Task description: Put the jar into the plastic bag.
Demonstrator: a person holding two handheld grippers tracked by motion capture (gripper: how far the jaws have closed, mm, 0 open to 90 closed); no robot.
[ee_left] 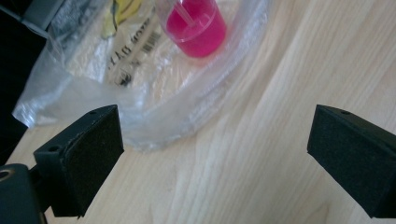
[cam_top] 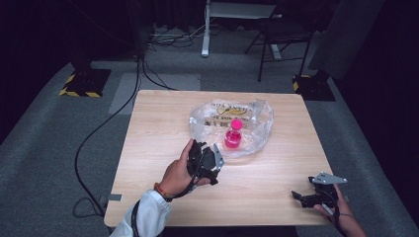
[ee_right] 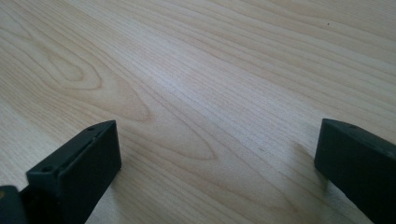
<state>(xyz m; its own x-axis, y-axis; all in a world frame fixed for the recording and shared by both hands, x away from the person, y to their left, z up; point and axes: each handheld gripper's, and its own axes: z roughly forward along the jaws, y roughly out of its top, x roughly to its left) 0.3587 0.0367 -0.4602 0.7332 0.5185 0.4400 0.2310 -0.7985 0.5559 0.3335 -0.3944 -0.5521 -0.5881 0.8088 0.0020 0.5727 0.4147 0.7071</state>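
A small bottle of pink liquid (cam_top: 233, 134) with a pink cap stands upright inside a clear plastic bag (cam_top: 257, 123) on the wooden table (cam_top: 163, 123). In the left gripper view the bottle (ee_left: 196, 28) sits beyond the bag's crumpled rim (ee_left: 154, 126). My left gripper (cam_top: 210, 153) hovers just left of the bag's near edge, jaws wide open with nothing between them (ee_left: 215, 154). My right gripper (cam_top: 299, 196) rests low at the table's front right, open over bare wood (ee_right: 217, 158).
The bag carries yellow and black print (cam_top: 228, 109). Beyond the table lie grey carpet, black cables (cam_top: 99, 128), a dark chair (cam_top: 284, 34) and a white desk leg (cam_top: 205, 29). Yellow-black striped bases (cam_top: 81, 84) stand at the far corners.
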